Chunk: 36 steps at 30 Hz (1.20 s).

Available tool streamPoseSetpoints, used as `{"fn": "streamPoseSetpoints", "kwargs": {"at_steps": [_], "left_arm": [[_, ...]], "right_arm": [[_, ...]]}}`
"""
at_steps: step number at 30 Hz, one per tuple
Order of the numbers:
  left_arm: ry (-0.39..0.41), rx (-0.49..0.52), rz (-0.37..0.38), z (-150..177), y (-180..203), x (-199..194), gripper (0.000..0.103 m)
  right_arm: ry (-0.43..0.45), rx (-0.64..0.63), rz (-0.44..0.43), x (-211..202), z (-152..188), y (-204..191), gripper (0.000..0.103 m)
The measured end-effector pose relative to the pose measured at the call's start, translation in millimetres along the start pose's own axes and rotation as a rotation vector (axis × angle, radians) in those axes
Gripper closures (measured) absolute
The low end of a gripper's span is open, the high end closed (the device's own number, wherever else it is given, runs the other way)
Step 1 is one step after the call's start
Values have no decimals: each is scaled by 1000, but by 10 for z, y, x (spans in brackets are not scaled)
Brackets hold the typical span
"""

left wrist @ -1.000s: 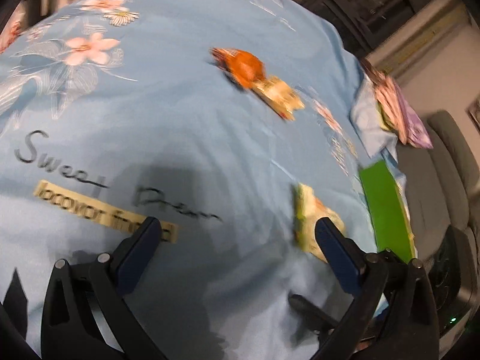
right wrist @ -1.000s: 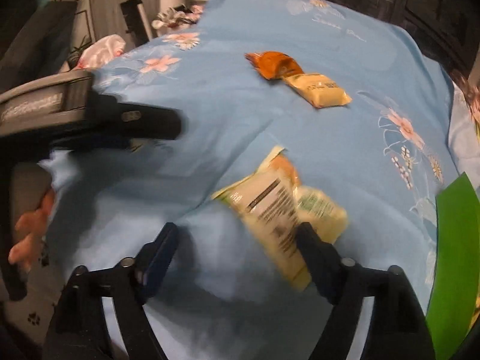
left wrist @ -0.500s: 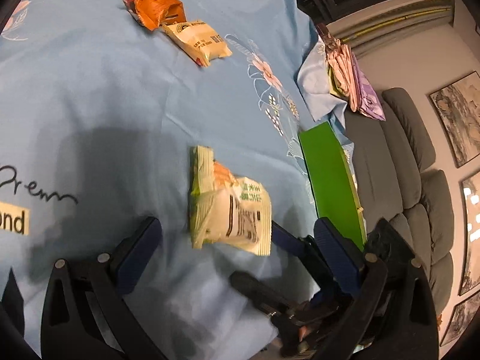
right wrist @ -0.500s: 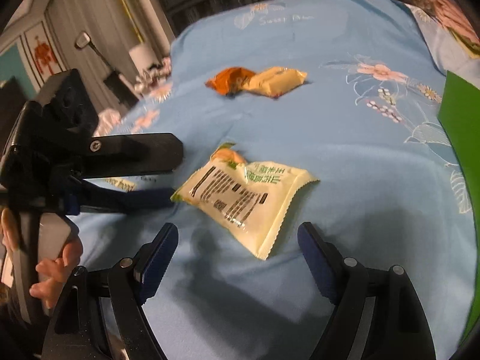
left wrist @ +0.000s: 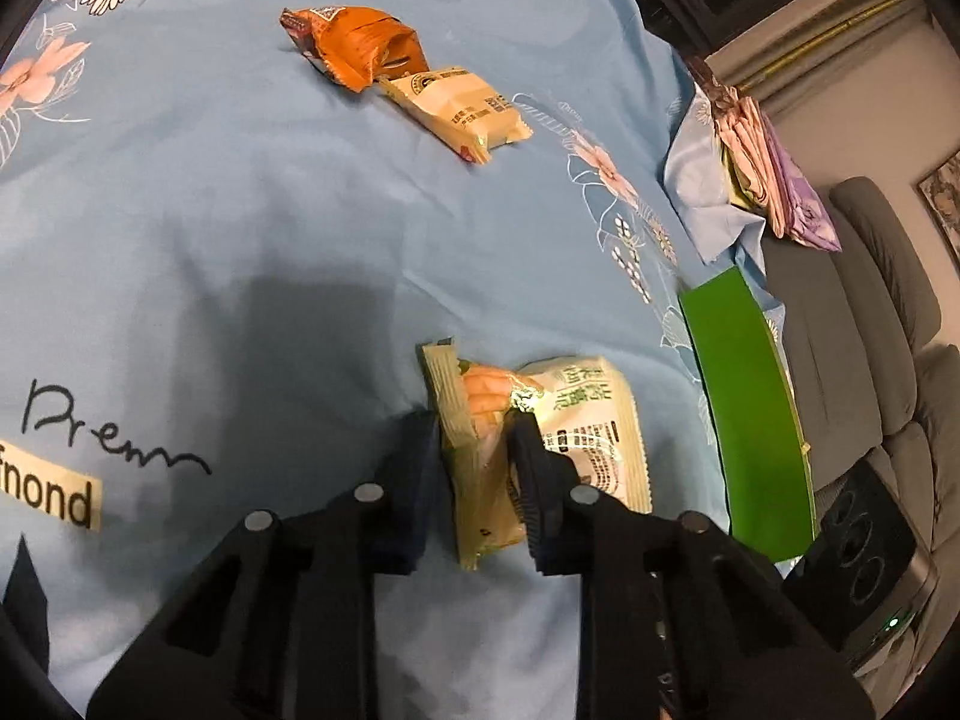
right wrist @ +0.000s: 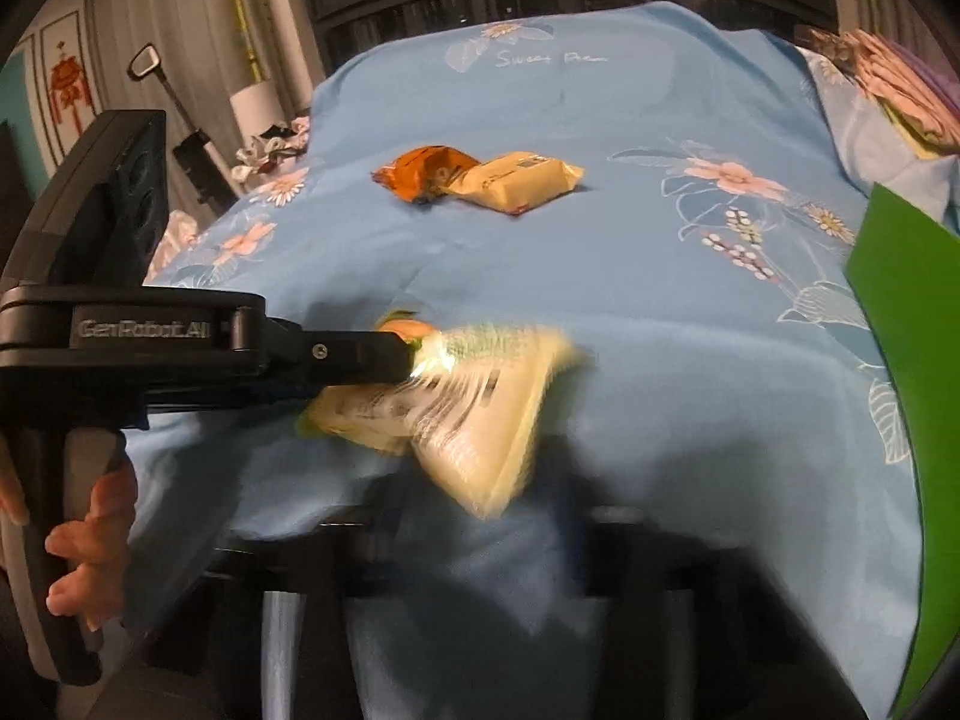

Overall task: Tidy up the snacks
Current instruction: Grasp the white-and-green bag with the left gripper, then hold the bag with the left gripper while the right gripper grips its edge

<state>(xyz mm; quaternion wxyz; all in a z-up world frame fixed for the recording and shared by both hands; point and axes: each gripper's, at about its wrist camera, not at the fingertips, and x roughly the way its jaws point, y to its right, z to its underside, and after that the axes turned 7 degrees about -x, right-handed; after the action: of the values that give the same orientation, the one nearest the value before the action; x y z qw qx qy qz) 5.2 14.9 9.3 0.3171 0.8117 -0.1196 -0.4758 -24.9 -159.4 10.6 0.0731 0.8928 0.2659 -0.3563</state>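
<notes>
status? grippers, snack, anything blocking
Left gripper shut on green snack pack, pinching its left end. Right gripper blurred, state unclear. Orange pack and cream pack lie beyond, untouched. Nothing blocking.

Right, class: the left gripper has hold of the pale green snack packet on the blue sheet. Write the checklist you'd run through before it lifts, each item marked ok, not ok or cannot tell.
1. Left gripper jaws closed on the green packet: ok.
2. Grip centred on packet: not ok, it pinches the left end.
3. Right gripper clear of the packet: cannot tell, blurred.
4. Orange packet and cream packet out of the way: ok.
5. Green board unobstructed: ok.
</notes>
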Motion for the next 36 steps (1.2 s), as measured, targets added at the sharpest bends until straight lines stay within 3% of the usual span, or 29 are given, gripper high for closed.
{"fn": "streamPoseSetpoints", "kwargs": {"at_steps": [3,9,13,19,23,24,26,27,29,31,32,36], "left_arm": [[-2,8,36,16,49,13,85],[-56,-83,116,-42,-44,43,89],[-39,-33,112,5,71,-50,90],[-5,27,169,47,206,-220,91],[-74,-27,134,73,127,-14,94],[-90,-48,125,81,91,41,89],[-102,-72,150,72,53,80,89],[-101,-74,151,63,52,78,89],[-103,-65,144,58,65,77,88],[-104,-56,133,58,72,62,86],[-103,-47,127,59,80,53,86],[-89,-19,111,83,103,39,86]], "right_arm": [[4,4,15,-17,-7,-22,97],[24,46,-3,-79,39,47,97],[54,71,-25,-190,65,62,97],[117,71,-26,-397,68,48,98],[48,122,-38,-310,114,142,97],[11,141,-29,-259,135,168,97],[-4,171,-38,-235,176,218,97],[5,199,-61,-253,186,256,95],[22,261,-118,-284,197,332,77],[66,358,-196,-320,224,444,25],[86,392,-220,-338,242,484,19],[121,483,-196,-326,212,634,18]]}}
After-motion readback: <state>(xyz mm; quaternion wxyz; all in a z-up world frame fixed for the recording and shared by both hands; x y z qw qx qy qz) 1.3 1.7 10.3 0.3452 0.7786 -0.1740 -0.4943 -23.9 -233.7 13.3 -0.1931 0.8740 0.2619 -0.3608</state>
